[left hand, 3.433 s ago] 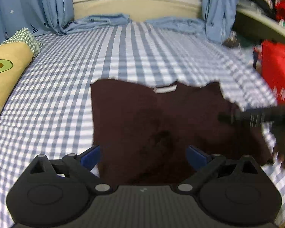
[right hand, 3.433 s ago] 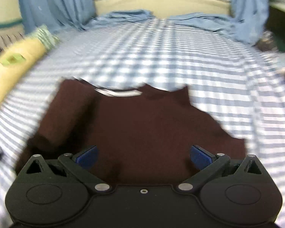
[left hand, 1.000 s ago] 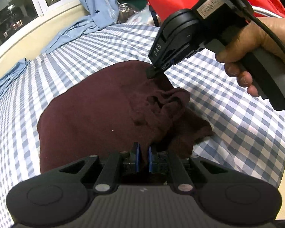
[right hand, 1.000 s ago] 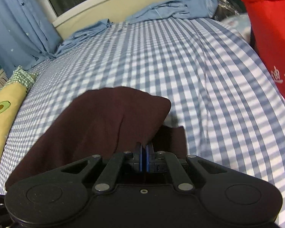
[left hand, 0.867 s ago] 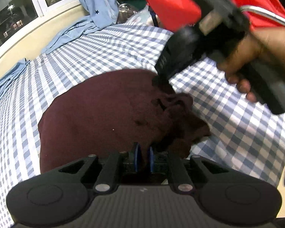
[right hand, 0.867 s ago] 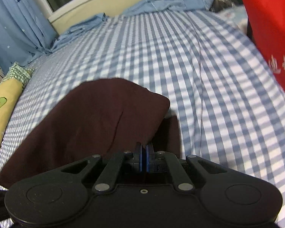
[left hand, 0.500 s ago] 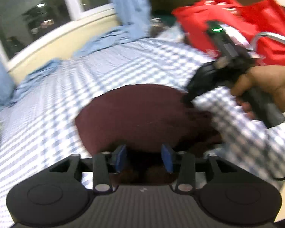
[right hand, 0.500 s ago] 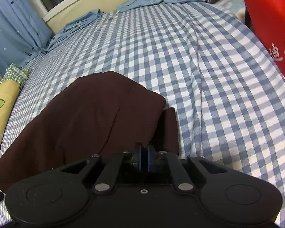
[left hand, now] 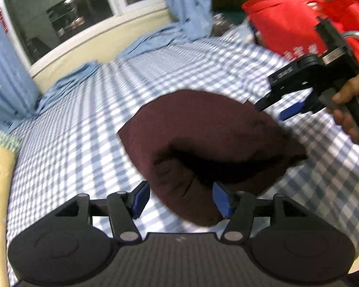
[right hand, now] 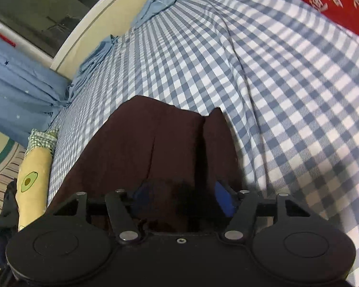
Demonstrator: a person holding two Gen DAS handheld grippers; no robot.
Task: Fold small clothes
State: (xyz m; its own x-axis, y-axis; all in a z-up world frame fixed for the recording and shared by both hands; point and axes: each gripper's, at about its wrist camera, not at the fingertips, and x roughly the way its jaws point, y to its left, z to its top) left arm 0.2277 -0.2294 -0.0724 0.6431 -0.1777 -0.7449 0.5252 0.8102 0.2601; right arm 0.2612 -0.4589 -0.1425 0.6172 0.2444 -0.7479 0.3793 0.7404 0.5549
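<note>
The dark maroon garment lay folded into a rounded bundle on the blue-and-white checked bedsheet, occupying the centre of the left wrist frame. The left gripper sat at lower centre, its blue pads spread wide apart; the near edge of the cloth sagged between them, and nothing was pinched. The right gripper appeared at the right edge of that frame, held in a hand, jaws parted, just beside the bundle's far side. In the right wrist frame the right gripper was likewise released, cloth lying between its pads. A red bag stood upper right. An avocado-print pillow lay lower left.
</note>
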